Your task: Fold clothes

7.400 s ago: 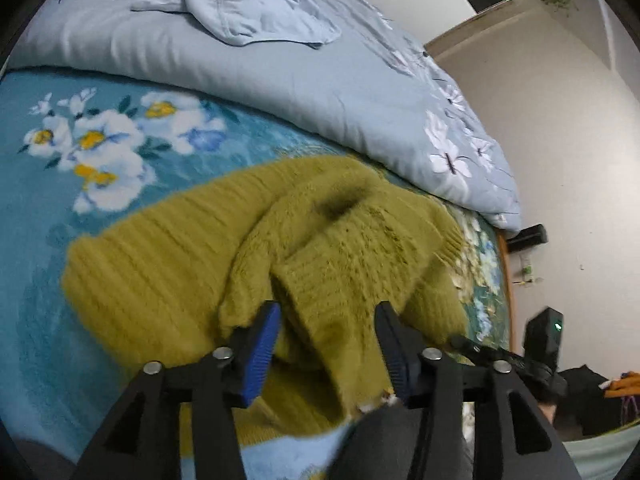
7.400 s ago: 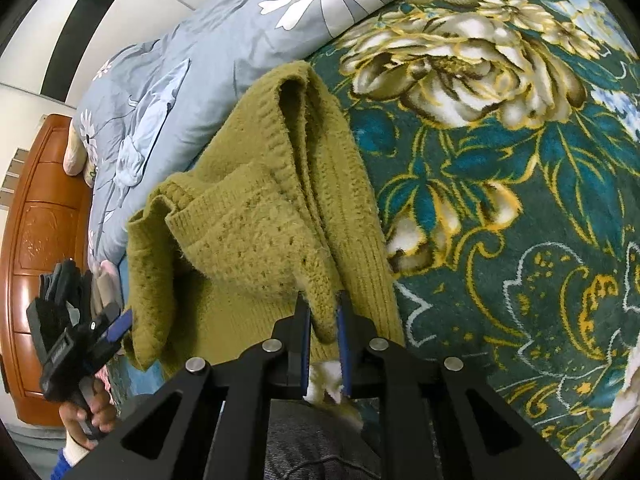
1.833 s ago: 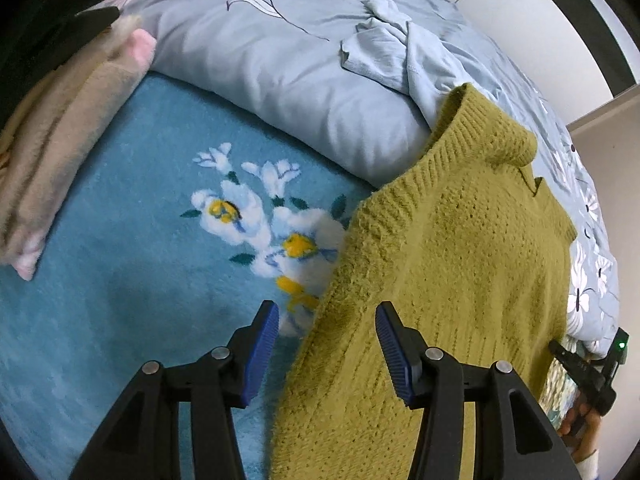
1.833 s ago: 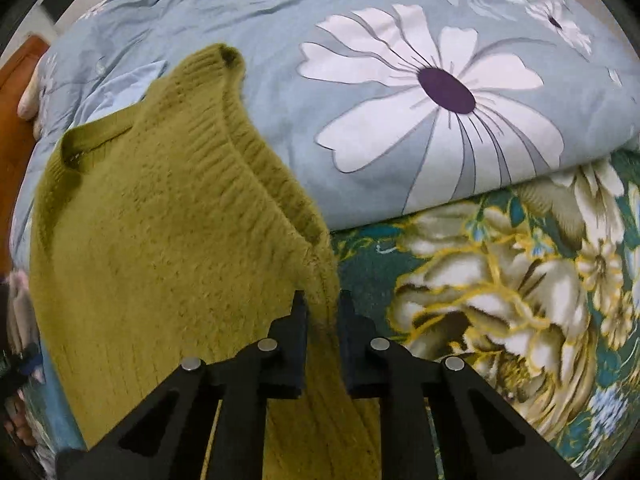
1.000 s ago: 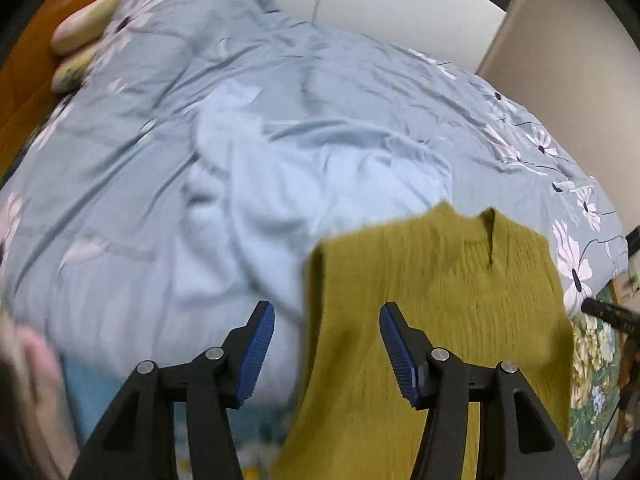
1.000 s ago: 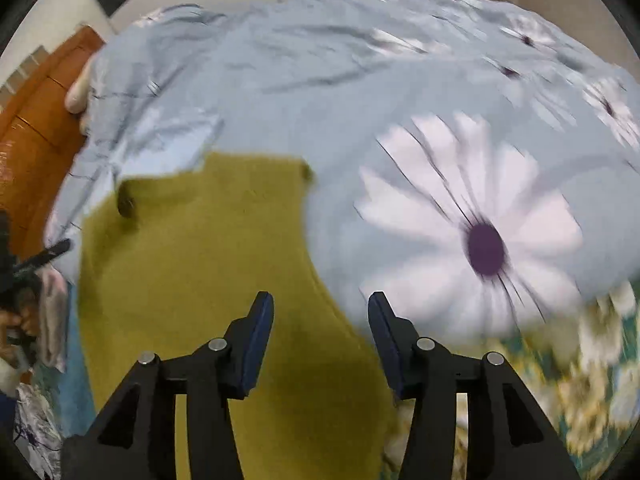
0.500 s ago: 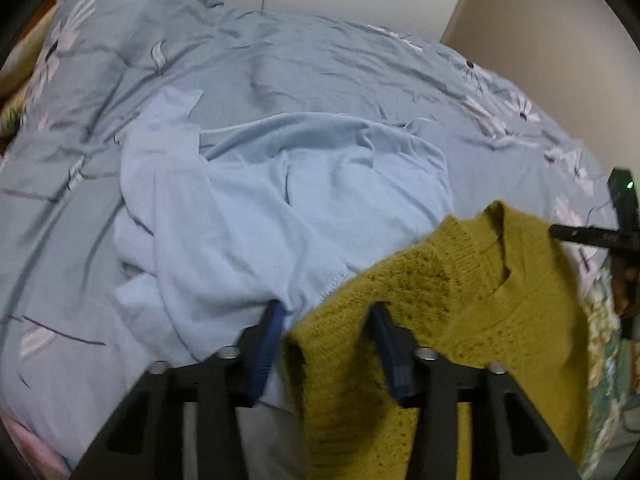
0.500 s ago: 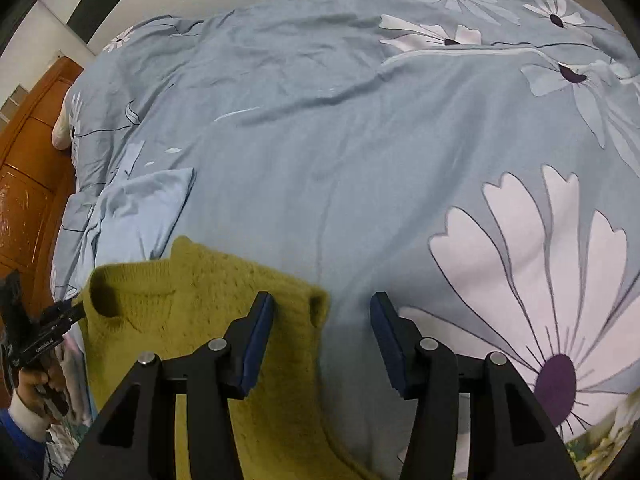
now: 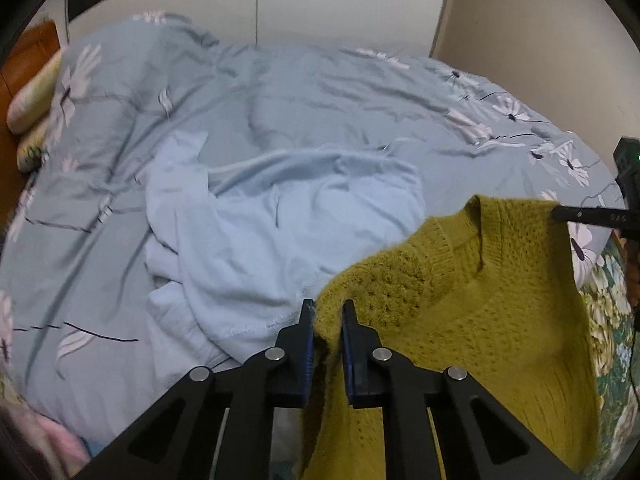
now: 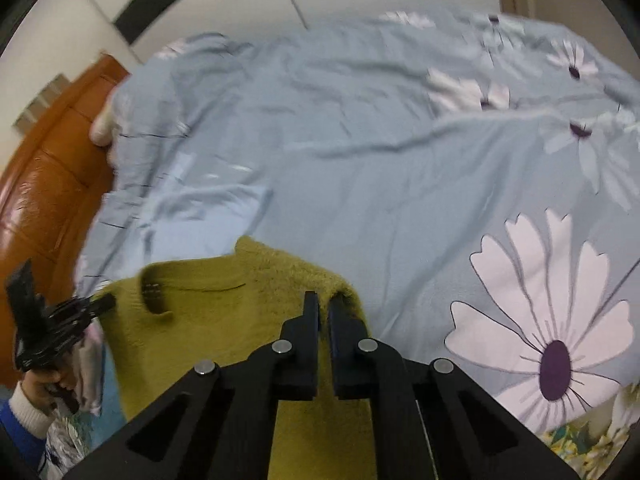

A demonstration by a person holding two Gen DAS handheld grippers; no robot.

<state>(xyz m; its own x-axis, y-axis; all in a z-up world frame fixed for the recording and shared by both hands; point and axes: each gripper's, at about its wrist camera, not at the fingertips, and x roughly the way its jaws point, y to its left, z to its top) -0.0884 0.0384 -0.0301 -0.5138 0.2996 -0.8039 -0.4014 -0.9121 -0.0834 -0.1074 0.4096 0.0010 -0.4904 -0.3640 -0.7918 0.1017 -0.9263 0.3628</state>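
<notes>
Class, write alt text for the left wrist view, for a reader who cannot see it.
The left tongs are shut on one shoulder of a mustard-yellow knitted sweater, while the right tongs pinch the other shoulder at the picture's right edge. Behind lies a crumpled light blue garment on a grey-blue floral duvet.

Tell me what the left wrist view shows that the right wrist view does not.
Only the left wrist view shows the whole crumpled light blue garment and the left tool pinching one sweater shoulder. Only the right wrist view shows the wooden headboard and the right tool pinching the other shoulder. Both show the olive knit sweater and the floral duvet.
</notes>
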